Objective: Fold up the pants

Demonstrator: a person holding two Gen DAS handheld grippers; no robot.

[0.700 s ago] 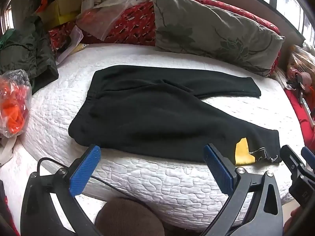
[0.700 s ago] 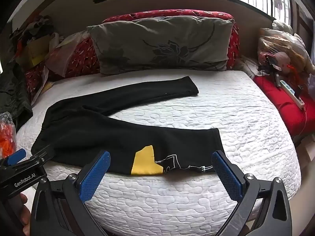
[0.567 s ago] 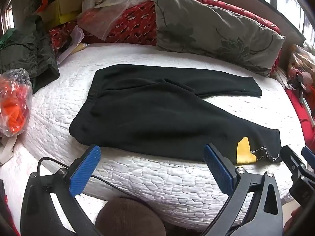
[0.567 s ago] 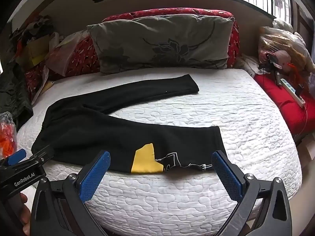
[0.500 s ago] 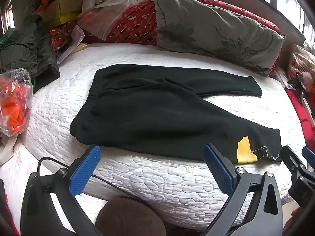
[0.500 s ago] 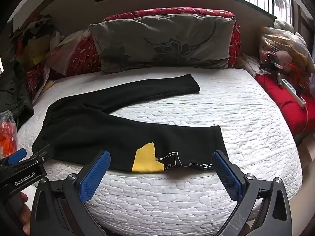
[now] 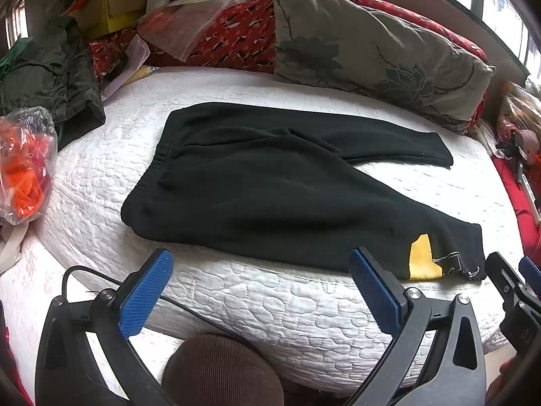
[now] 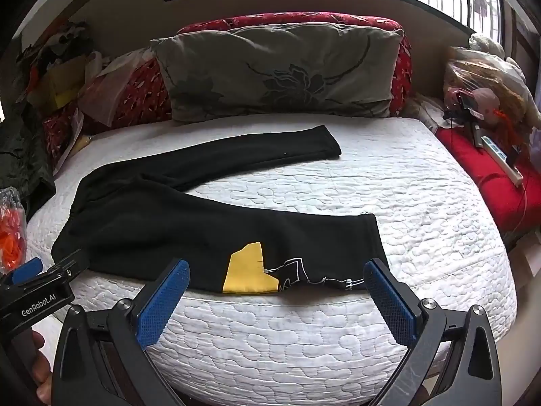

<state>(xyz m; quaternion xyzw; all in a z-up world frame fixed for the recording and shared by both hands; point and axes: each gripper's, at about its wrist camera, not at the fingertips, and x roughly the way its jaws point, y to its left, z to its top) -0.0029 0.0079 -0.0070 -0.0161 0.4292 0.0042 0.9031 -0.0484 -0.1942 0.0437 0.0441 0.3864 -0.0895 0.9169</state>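
Observation:
Black pants (image 7: 270,182) (image 8: 189,216) lie spread flat on a white quilted mattress (image 7: 270,304) (image 8: 405,196), waistband to the left, the two legs splayed apart to the right. The near leg carries a yellow patch (image 7: 421,258) (image 8: 248,270) with white line print near its cuff. My left gripper (image 7: 260,274) hangs open over the mattress's front edge, just short of the pants' near hem. My right gripper (image 8: 277,282) is open too, its blue pads straddling the near leg's cuff area without touching it.
A grey floral pillow (image 8: 280,71) leans on red cushions at the back. A dark green jacket (image 7: 47,77) and an orange item in a plastic bag (image 7: 25,162) sit at the left. A red cloth with a power strip (image 8: 500,159) lies right. A brown corduroy knee (image 7: 223,372) is below.
Both views have shifted very slightly; the pants lie as before and both grippers stay open.

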